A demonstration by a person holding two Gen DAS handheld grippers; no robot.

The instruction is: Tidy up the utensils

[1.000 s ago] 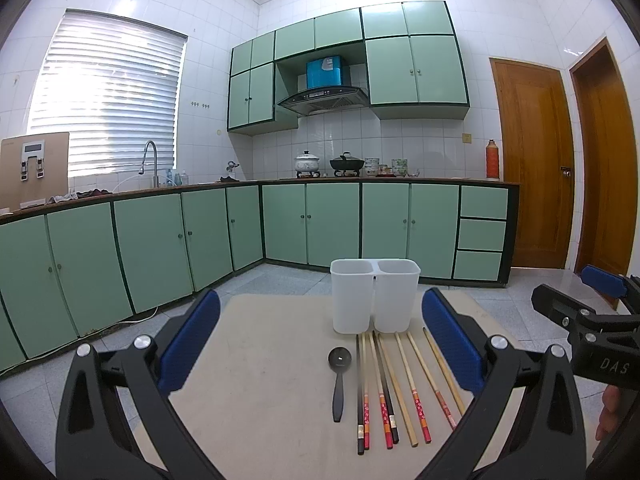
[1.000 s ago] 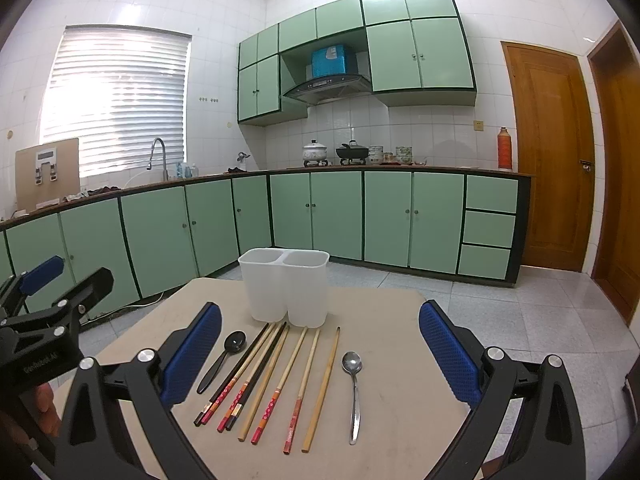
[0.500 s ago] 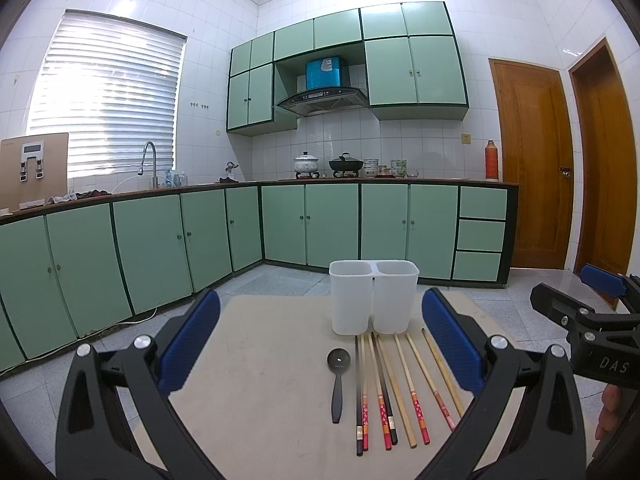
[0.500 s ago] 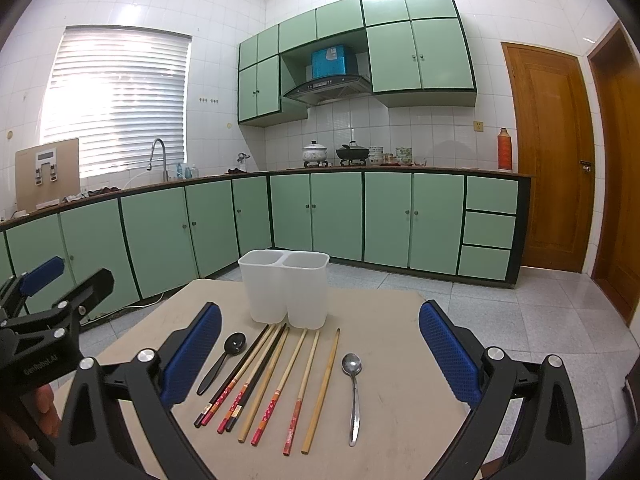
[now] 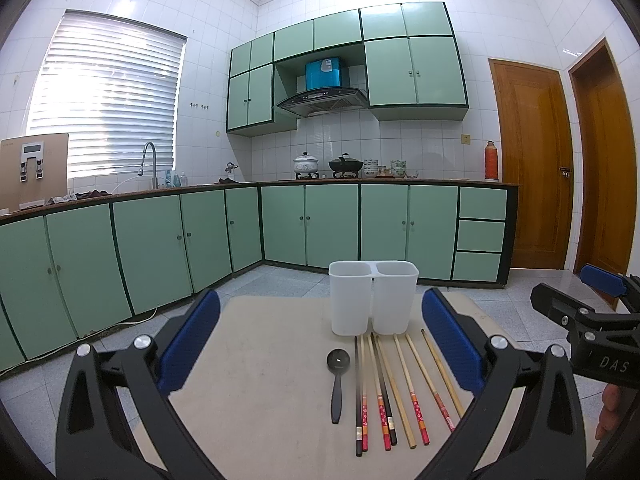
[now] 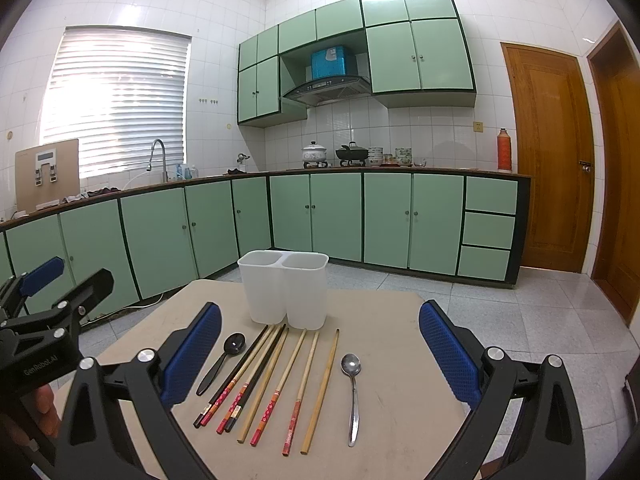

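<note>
**Utensils laid out, nothing picked up yet**

Utensils lie in a row on the beige table (image 5: 260, 380), just in front of the white two-compartment holder (image 5: 373, 298). From the left wrist view, the black spoon (image 5: 337, 380) sits at the left end of the row, with the chopsticks (image 5: 394, 388) fanned out to its right, their tips close to the holder's base. The left gripper (image 5: 320, 344) hangs above the table with its jaws wide apart and nothing between them. Part of the right gripper (image 5: 592, 328) shows at the right edge.

From the right wrist view, the same row appears: black spoon (image 6: 222, 362), chopsticks (image 6: 276, 380), and a metal spoon (image 6: 352, 392) at the right end, apart from the sticks. Both compartments of the holder (image 6: 285, 290) look empty as far as their rims show. The right gripper (image 6: 320, 352) also stands with jaws spread, holding nothing; the left gripper (image 6: 44, 320) is at the left edge.

The job seems to be at its very start, with sorting not begun. A likely first move is to lower one gripper over a single utensil, perhaps a spoon at either end, and close across its narrow handle. The closely packed chopsticks will call for care to take one without disturbing its neighbours.
</note>
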